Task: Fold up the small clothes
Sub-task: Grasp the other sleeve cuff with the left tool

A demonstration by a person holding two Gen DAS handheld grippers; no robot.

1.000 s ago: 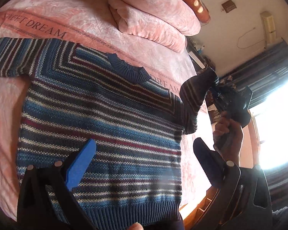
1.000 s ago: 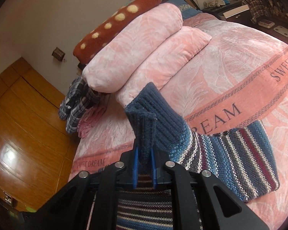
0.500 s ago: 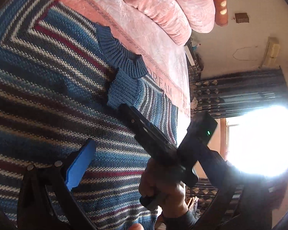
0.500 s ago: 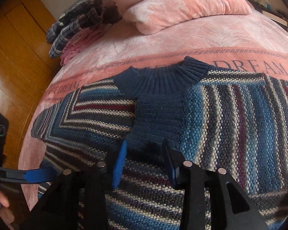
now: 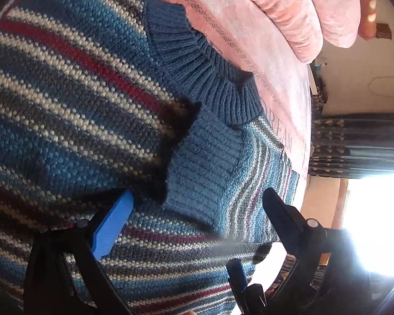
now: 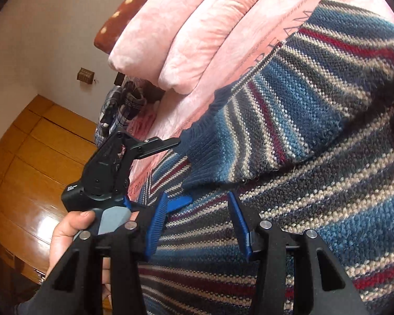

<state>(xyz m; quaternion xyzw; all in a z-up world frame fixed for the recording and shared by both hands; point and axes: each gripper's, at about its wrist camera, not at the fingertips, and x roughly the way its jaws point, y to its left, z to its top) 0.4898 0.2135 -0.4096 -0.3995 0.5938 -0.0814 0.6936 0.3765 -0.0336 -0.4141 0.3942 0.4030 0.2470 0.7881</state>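
A blue, white and maroon striped knit sweater [image 5: 73,84] lies flat on the pink bedspread [image 5: 273,60], its ribbed collar [image 5: 205,76] toward the pillows. One sleeve is folded across the chest, its blue cuff [image 5: 207,173] just below the collar. My left gripper [image 5: 197,210] hovers open right over that cuff, holding nothing. My right gripper [image 6: 198,223] is open above the striped body, also with nothing in it. In the right wrist view the left gripper [image 6: 183,170] is held by a hand [image 6: 71,231] beside the folded sleeve [image 6: 275,120].
Two pink pillows [image 6: 183,39] and a brown dotted cushion [image 6: 123,18] are stacked at the bed's head. Plaid clothes [image 6: 118,105] lie past them. Wooden panelling [image 6: 31,162] is beside the bed. A dark curtain [image 5: 354,147] and a bright window [image 5: 375,223] are on the other side.
My right gripper carried the sleeve cuff over the chest, opened and let it go, then drew back. My left gripper moved in close over the collar and cuff.
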